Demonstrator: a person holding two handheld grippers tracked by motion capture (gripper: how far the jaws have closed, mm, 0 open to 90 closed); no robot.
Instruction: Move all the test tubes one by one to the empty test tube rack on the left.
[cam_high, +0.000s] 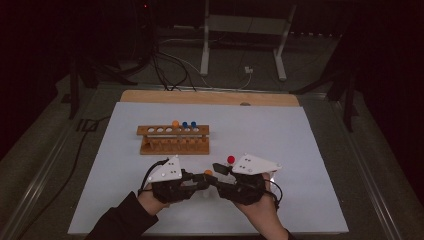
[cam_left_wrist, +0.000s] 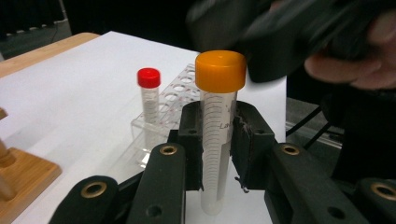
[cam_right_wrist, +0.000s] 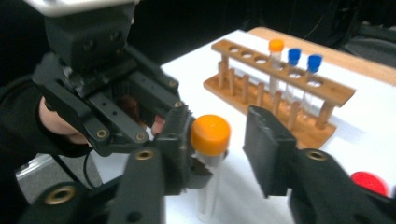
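Near table edge, centre: left gripper (cam_left_wrist: 215, 140) clamped on upright orange-capped tube (cam_left_wrist: 219, 93). Right gripper (cam_right_wrist: 219, 154) jaws parted around the cap, one pad clear. Just beyond: red-capped tube (cam_left_wrist: 149, 93) in clear rack (cam_left_wrist: 177, 93). Far, left of centre: wooden rack (cam_high: 173, 139), three capped tubes.

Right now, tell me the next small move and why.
Probably draw the right gripper back off the orange-capped tube: its jaws stand apart around the cap, while the left gripper already clamps the tube body upright. Then the left can carry it toward the wooden rack.
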